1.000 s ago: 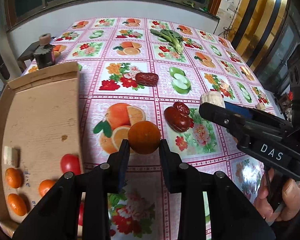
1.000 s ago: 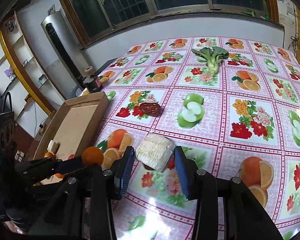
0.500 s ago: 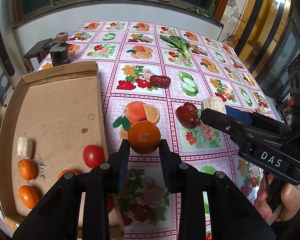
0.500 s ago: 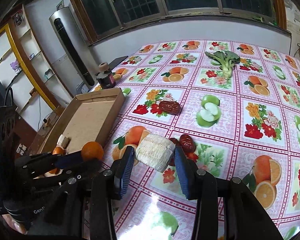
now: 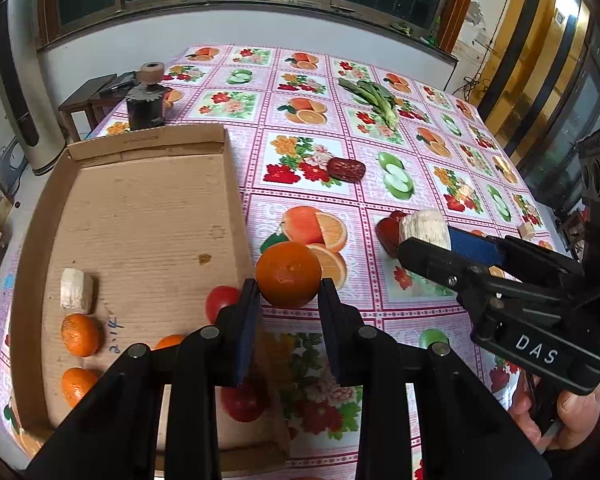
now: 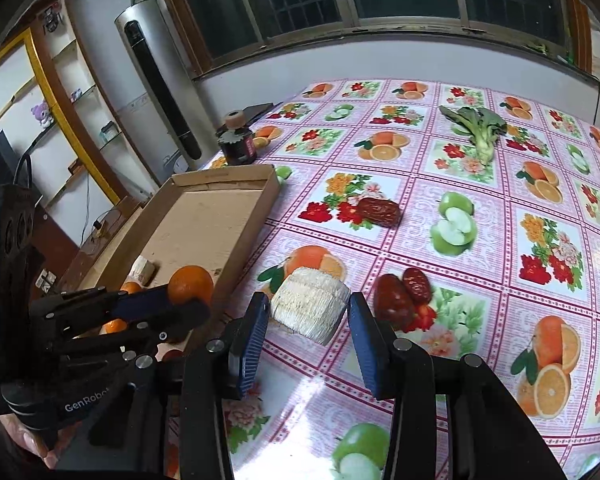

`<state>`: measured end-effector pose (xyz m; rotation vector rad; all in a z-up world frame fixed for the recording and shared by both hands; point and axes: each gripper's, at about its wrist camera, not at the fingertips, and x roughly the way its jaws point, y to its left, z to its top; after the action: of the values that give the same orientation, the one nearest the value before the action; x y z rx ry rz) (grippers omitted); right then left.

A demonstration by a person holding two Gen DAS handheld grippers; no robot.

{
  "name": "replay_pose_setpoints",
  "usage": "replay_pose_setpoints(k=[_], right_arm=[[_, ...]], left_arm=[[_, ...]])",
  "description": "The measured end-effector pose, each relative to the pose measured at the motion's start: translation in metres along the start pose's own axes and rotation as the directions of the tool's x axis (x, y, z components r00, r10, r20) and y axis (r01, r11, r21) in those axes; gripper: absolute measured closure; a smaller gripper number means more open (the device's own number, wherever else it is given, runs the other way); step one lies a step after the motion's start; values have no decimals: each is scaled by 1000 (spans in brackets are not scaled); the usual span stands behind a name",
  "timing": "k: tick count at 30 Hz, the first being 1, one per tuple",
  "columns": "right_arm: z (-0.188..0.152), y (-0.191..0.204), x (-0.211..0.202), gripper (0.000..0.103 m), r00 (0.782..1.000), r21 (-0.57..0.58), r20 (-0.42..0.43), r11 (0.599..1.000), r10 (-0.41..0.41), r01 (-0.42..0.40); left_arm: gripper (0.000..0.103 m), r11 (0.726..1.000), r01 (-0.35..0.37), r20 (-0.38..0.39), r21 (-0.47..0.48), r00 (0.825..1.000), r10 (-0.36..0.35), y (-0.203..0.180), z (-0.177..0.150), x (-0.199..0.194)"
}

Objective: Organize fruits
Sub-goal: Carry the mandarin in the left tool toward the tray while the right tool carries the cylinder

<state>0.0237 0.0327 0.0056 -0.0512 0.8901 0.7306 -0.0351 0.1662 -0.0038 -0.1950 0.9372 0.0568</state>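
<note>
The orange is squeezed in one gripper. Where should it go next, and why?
Probably a short carry sideways over the cardboard tray, then let go. The left gripper is shut on the orange, which hangs just outside the tray's wall, and other oranges already lie inside near it.

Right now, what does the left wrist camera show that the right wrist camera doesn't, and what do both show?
Only the left wrist view shows the near end of the cardboard tray from above, with a red tomato in it.

Only the right wrist view shows the shelves and the tall grey appliance by the wall.

Both show the orange in the left gripper, the pale chunk in the right gripper, the dates and the leafy vegetable.
</note>
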Motion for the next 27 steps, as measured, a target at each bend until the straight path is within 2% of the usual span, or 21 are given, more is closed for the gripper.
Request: replay_pose_setpoints(k=[18, 27], right_arm=[[13, 42, 20, 61, 999, -72, -27, 997, 36, -38], [21, 64, 38, 61, 998, -108, -50, 993, 49, -54]], left_arm=[[76, 998, -33, 10, -52, 999, 34, 44, 4, -6], [76, 993, -58, 16, -99, 998, 60, 80, 12, -7]])
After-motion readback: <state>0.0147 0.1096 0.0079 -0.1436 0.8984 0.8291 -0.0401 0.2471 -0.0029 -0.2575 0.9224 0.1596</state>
